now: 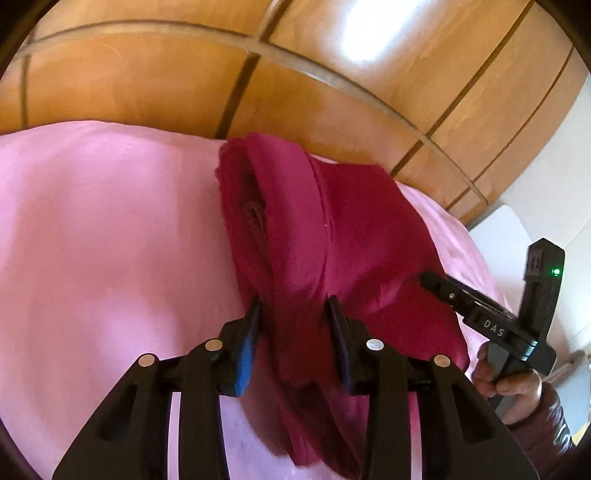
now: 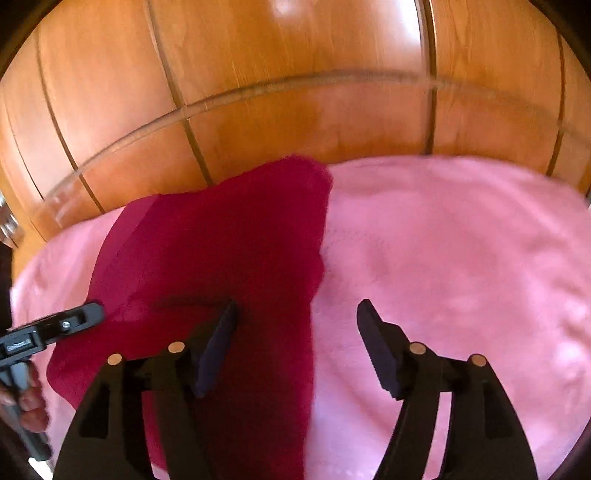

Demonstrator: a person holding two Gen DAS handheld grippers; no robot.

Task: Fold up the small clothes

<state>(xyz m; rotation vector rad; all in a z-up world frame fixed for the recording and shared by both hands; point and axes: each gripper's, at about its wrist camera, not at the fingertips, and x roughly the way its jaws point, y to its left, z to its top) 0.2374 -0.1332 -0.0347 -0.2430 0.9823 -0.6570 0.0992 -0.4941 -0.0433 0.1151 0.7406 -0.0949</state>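
the left gripper (image 1: 293,310) straddles a raised fold of the crimson garment (image 1: 332,236) on the pink bedsheet (image 1: 103,229), its narrow jaws beside the fold, contact unclear. only the left wrist view shows this ridge; the right wrist view shows the right gripper (image 2: 295,314) with jaws wide and empty over the garment's right edge.

Crimson garment (image 1: 332,229), pink bedcover (image 1: 110,221), orange-brown wooden panels (image 2: 295,55).

Bright daylight, glare on the wardrobe (image 1: 373,33), fisheye-bowed, slightly blurred.
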